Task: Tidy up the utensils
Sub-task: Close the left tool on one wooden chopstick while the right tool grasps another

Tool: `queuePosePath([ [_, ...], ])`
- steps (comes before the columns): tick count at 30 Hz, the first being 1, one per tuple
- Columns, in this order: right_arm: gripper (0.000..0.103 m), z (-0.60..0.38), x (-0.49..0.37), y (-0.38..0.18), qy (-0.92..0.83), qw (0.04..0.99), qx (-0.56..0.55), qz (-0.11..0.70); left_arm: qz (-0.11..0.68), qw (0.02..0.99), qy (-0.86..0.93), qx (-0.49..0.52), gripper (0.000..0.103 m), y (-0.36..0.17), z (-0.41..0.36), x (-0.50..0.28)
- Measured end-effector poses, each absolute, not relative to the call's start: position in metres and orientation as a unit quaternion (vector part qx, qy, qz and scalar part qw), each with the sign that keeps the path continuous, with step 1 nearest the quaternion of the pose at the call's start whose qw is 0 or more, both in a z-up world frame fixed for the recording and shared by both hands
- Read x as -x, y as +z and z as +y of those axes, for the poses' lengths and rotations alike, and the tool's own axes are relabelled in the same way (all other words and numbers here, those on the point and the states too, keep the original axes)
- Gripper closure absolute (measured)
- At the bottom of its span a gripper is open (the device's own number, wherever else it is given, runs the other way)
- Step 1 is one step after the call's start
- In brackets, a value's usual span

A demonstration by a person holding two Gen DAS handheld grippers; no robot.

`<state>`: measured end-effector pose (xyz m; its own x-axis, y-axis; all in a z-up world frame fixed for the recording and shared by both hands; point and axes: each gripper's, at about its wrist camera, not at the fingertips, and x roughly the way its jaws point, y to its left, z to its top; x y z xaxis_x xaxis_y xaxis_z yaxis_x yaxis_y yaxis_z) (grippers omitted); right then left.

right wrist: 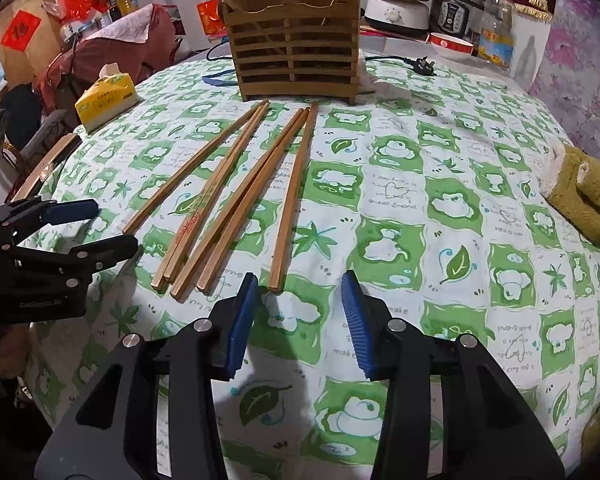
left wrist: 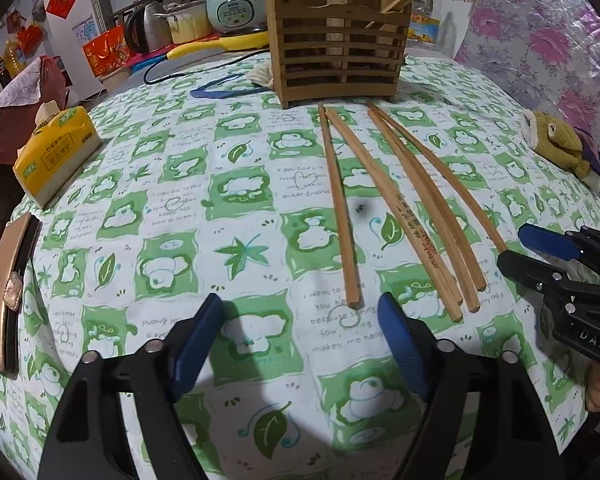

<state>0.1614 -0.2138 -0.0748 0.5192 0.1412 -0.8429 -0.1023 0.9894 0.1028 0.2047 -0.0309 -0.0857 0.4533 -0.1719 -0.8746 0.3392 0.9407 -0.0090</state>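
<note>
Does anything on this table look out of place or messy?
Yes: five wooden chopsticks lie loose, fanned out on the tablecloth in front of the wooden holder, which already has a few standing inside. Nothing looks spilled or broken.

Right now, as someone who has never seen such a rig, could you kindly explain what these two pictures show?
No robot here: a person holds a two-finger clamp in each hand, each carrying a forward-looking fisheye camera. One picture looks along the left gripper, the other along the right gripper. Both are open and hold nothing. On the green-patterned tablecloth lie loose wooden chopsticks, fanned out in front of a slatted wooden holder that already has some sticks in it. A tissue pack sits to the left.
</note>
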Motion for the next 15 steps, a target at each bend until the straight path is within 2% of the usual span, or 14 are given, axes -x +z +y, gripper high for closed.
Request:
queuePosePath([
  [4, 0.059, -0.212, -0.163, -0.075, 0.074, 0.87, -0.023, 0.487, 0.496, 0.851, -0.152, -0.085, 0.041, -0.085, -0.034, -0.207],
  [6, 0.06, -0.212, -0.164, -0.075, 0.075, 0.869, -0.026, 0.488, 0.492, 0.852, -0.158, -0.085, 0.055, -0.084, -0.037, -0.206],
  [12, 0.074, -0.215, -0.164, -0.076, 0.059, 0.871, -0.028, 0.487, 0.481, 0.854, -0.174, -0.096, 0.089, -0.083, -0.045, -0.2],
  [15, 0.08, -0.215, -0.163, -0.076, 0.054, 0.872, -0.026, 0.486, 0.478, 0.855, -0.171, -0.103, 0.096, -0.083, -0.047, -0.199],
])
